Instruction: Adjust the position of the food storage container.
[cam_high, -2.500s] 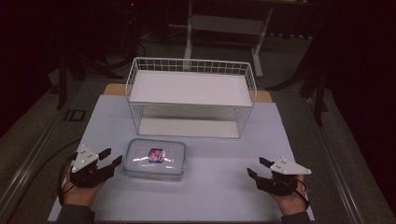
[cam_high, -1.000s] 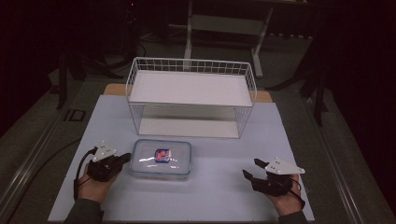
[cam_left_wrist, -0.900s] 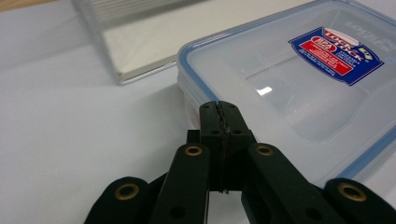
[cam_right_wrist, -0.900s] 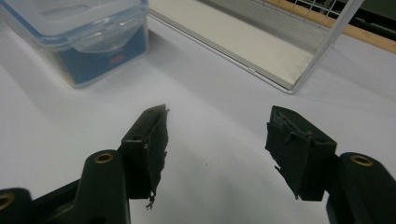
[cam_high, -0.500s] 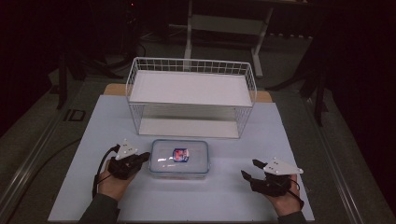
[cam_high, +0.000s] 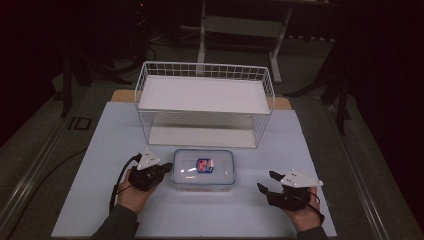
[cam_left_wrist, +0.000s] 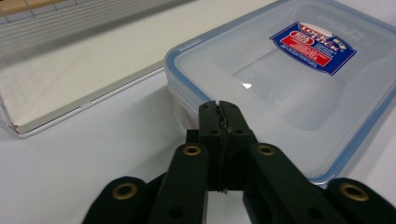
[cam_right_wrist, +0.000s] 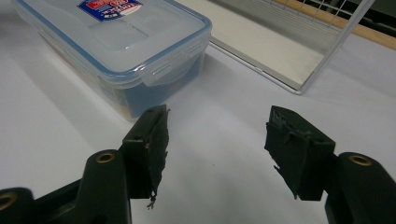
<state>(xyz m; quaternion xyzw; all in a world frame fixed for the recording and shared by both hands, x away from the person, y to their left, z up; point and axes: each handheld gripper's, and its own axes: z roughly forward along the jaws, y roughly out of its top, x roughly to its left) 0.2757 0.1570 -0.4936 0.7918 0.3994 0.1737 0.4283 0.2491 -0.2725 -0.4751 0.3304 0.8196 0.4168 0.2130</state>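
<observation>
At the box's (cam_high: 203, 168) left end, the left gripper (cam_left_wrist: 219, 108) has its jaws pressed together, tips touching the lidded box's side, seemingly nudging it across the table (cam_high: 90, 145). Well to the right, the right gripper (cam_high: 265, 183) waits with jaws spread, empty. Just behind the box stands a wire rack (cam_high: 206, 102); a likely next move is steadying the box's right end.

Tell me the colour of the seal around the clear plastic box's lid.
Blue, on the clear plastic lidded box; clearest in the left gripper view.
</observation>
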